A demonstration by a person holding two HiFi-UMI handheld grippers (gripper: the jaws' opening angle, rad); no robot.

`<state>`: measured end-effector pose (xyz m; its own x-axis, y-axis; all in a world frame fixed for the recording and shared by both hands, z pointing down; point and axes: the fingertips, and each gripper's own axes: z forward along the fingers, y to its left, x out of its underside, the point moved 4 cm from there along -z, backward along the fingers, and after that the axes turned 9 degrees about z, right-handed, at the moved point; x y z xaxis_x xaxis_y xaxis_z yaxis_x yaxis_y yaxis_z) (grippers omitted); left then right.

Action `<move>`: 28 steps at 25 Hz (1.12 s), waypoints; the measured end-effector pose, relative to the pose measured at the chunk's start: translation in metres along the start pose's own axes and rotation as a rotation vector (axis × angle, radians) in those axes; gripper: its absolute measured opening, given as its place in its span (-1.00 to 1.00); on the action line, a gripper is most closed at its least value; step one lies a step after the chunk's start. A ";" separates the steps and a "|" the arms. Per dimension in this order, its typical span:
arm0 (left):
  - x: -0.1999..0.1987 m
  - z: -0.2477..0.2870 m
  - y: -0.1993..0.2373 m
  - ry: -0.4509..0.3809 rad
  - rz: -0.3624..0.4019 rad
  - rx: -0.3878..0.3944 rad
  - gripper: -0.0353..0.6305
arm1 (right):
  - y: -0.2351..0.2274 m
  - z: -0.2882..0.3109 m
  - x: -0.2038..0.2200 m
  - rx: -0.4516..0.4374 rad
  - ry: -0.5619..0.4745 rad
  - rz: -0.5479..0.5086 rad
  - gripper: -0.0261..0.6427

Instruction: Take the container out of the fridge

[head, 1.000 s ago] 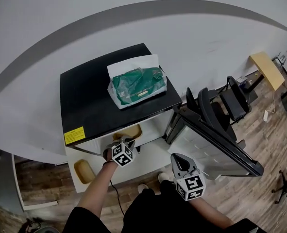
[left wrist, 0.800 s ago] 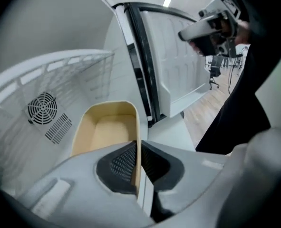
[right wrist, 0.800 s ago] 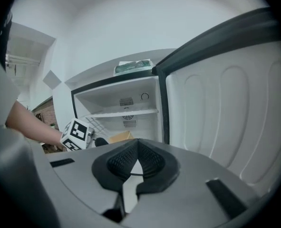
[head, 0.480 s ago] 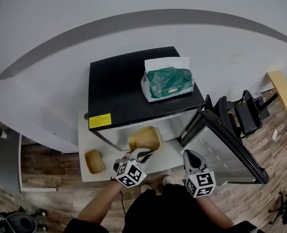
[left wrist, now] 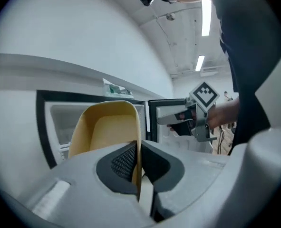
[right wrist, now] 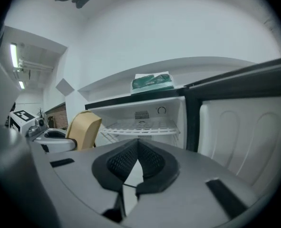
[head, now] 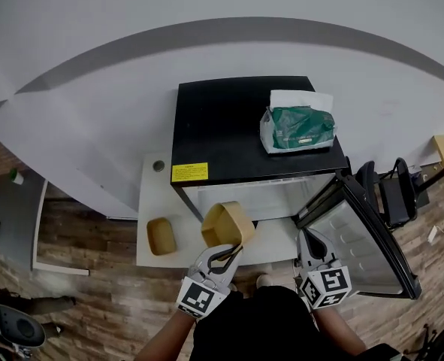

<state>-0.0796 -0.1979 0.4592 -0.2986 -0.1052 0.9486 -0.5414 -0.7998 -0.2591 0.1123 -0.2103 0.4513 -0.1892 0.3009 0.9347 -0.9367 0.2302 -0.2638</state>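
Closest to me is my left claw. Its two jaws are pinched almost all the way together on the thin side wall of the tan container, with only that wall between them. I think grabbing the wall makes sense, because the tub is too wide to hug from both sides (it looks empty and light, so I guess a pinch is enough). The container hangs in the air, tipped on its side, just in front of the open fridge and not on any shelf. So I judge the job is nearly done, and it only needs a place to land.

My right claw is closed with nothing in it. It sits beside the fridge door, which swings out to the right, maybe to keep it from closing.

A second tan tub sits on the white board under the fridge, near its front left corner. Farther back, a green tissue pack rests by the right edge of the fridge top.
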 end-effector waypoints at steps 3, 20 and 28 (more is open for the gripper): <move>-0.009 -0.026 0.020 -0.047 -0.104 -0.143 -0.83 | 0.008 0.004 -0.013 -0.009 -0.009 -0.031 -0.92; 0.004 -0.090 0.090 -0.055 -0.170 -0.505 -0.83 | 0.055 0.043 -0.011 -0.039 -0.043 -0.164 -0.92; 0.013 -0.090 0.097 -0.053 -0.163 -0.469 -0.83 | 0.056 0.043 -0.002 -0.011 -0.059 -0.146 -0.92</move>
<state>-0.2068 -0.2239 0.4294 -0.1467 -0.0408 0.9883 -0.8767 -0.4574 -0.1490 0.0472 -0.2379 0.4448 -0.0681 0.2086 0.9756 -0.9523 0.2780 -0.1259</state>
